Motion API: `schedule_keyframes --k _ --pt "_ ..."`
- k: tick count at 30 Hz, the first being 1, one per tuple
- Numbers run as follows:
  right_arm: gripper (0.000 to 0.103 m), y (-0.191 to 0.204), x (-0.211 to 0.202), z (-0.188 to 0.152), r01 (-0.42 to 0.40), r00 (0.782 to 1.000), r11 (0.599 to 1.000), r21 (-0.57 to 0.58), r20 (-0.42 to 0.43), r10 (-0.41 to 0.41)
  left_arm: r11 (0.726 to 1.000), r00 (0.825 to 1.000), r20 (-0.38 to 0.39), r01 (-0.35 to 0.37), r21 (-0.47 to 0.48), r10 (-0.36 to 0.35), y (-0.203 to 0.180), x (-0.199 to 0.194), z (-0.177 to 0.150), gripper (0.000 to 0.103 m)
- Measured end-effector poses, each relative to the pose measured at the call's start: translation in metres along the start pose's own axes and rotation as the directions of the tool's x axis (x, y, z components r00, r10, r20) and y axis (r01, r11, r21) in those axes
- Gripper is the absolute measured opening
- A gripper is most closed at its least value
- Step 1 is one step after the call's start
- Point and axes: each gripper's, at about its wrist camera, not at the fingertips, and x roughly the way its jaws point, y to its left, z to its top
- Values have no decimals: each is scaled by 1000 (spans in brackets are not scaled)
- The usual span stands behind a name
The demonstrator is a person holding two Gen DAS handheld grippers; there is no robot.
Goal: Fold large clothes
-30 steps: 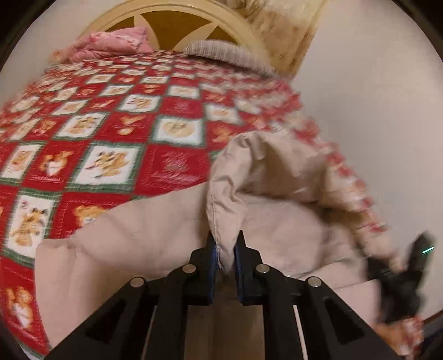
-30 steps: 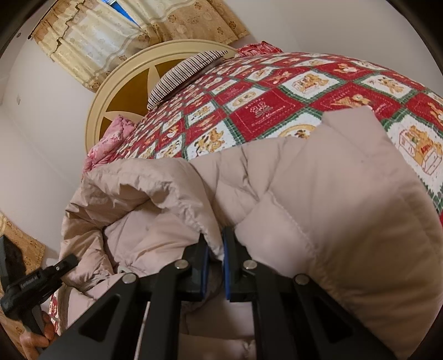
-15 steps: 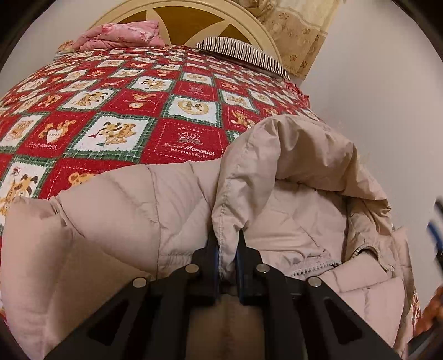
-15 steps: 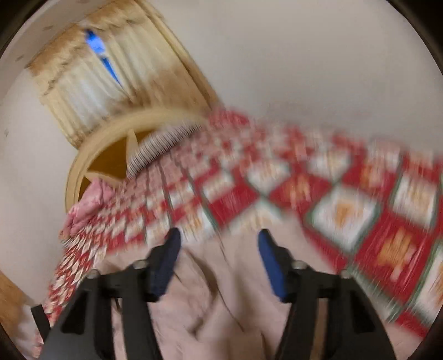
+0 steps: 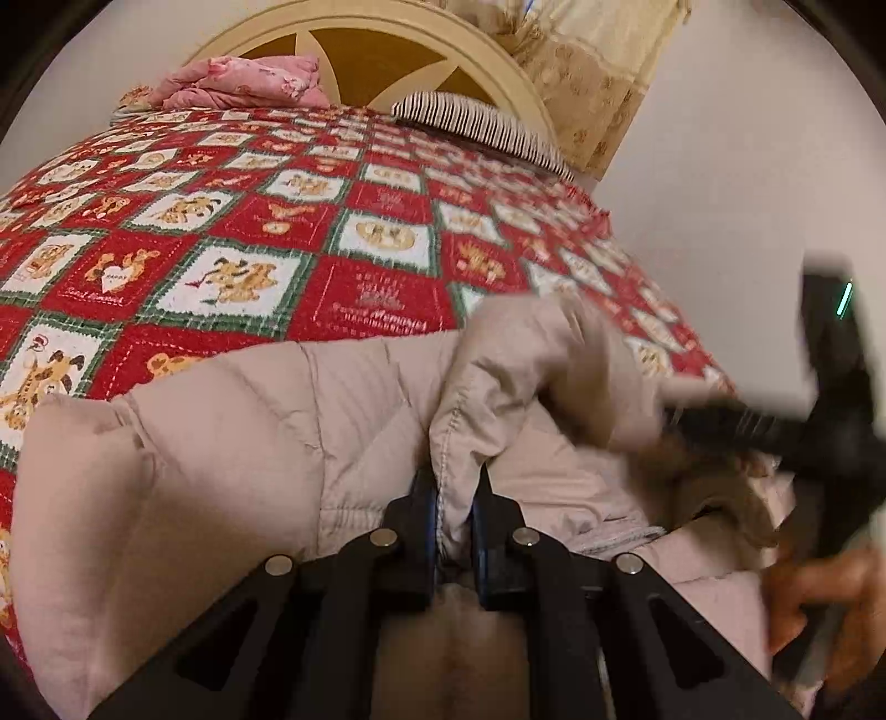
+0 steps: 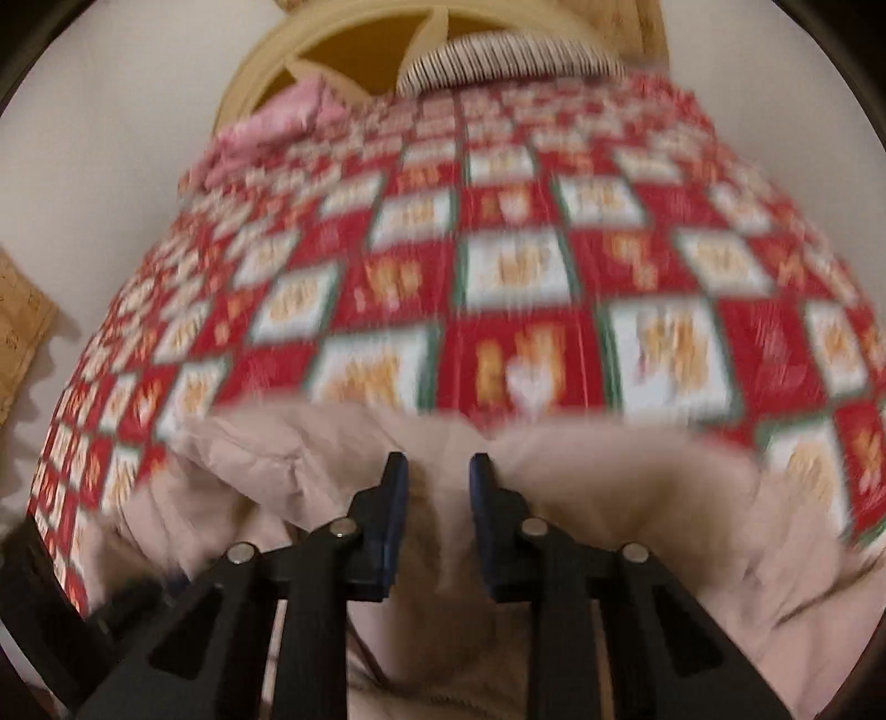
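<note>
A beige puffer jacket (image 5: 232, 432) lies crumpled at the near end of the bed. My left gripper (image 5: 454, 476) is shut on a stitched edge of the jacket, which rises in a fold between the pads. My right gripper (image 6: 437, 462) hangs over the jacket (image 6: 609, 487) in a blurred view. Its jaws are closing with a gap left; jacket fabric shows in that gap, and the pads do not press on it. In the left wrist view the right gripper (image 5: 830, 399) is a dark blur at the right, with a hand (image 5: 819, 592) below it.
The bed wears a red, white and green patchwork quilt (image 5: 277, 249). At its head are a striped pillow (image 5: 476, 122), a pink bundle of bedding (image 5: 243, 83) and a round cream headboard (image 5: 376, 50). A patterned curtain (image 5: 587, 72) hangs by the pale wall on the right.
My right gripper let go of the jacket fold, opened wide, swung across and has narrowed again over the jacket. My left gripper keeps its hold; the raised fold has sunk lower.
</note>
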Motion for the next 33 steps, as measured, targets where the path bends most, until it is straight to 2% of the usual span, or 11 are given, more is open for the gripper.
schedule_keyframes --k 5,10,13,15,19,22,25,29,30,32,33 --pt "13 -21 0 -20 -120 990 991 53 79 116 997 995 77 69 -43 -66 2 -32 15 11" --pt "16 -6 -7 -31 -82 988 996 -24 128 85 997 996 80 45 69 -50 -37 -47 63 11" --pt "16 -5 -8 -33 -91 987 996 -20 131 93 978 995 -2 94 185 -95 -80 -20 97 12" --pt "17 -5 -10 -36 -100 986 995 -18 134 102 983 995 -58 88 161 -80 -89 12 105 12" --pt "16 -8 -7 -30 -102 986 995 -21 134 104 993 976 -218 4 117 22 -80 68 80 12" --pt "16 -15 -9 -30 -152 978 988 -7 143 152 985 982 -169 -53 164 81 -67 66 43 12" --pt "18 -25 -15 -33 -248 954 968 24 182 240 990 992 -117 -35 133 51 -54 56 23 12" --pt "27 -53 -51 -45 -387 858 919 78 394 328 990 989 -135 -47 132 65 -53 63 25 12" --pt "36 -61 -57 -48 -393 845 913 107 434 313 989 989 -132 -50 137 68 -55 63 25 12" --pt "44 -72 -55 -50 -409 845 898 161 439 306 989 990 -128 -49 139 67 -56 64 24 12" --pt "43 -76 -49 -48 -397 862 896 201 418 288 990 990 -128 -45 135 62 -55 66 25 12"
